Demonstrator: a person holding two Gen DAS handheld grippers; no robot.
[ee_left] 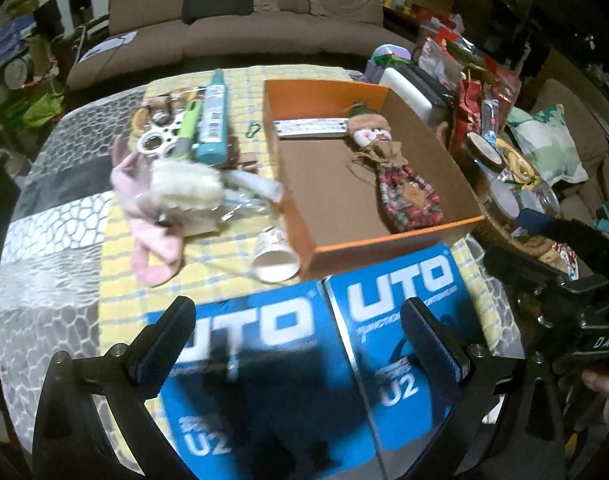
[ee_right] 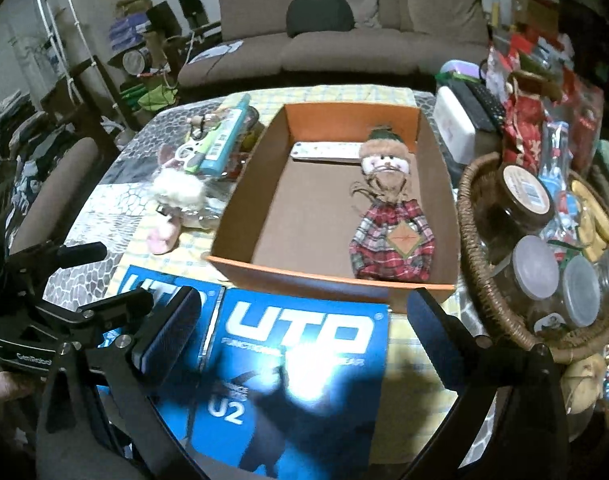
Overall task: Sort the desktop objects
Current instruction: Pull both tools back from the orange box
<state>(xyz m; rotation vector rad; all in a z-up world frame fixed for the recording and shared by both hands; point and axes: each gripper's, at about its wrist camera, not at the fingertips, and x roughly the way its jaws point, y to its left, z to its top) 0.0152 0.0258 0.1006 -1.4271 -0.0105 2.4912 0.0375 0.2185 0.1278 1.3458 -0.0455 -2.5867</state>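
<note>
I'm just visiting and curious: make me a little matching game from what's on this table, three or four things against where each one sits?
Things:
1. cloth doll
2. paper cup
3. brown-lidded jar
4. teal bottle

Places:
A. in the wicker basket
B. in the orange box
C. on its side, just left of the box
D. in the pile left of the box

Pairs: 1-B, 2-C, 3-A, 4-D
</note>
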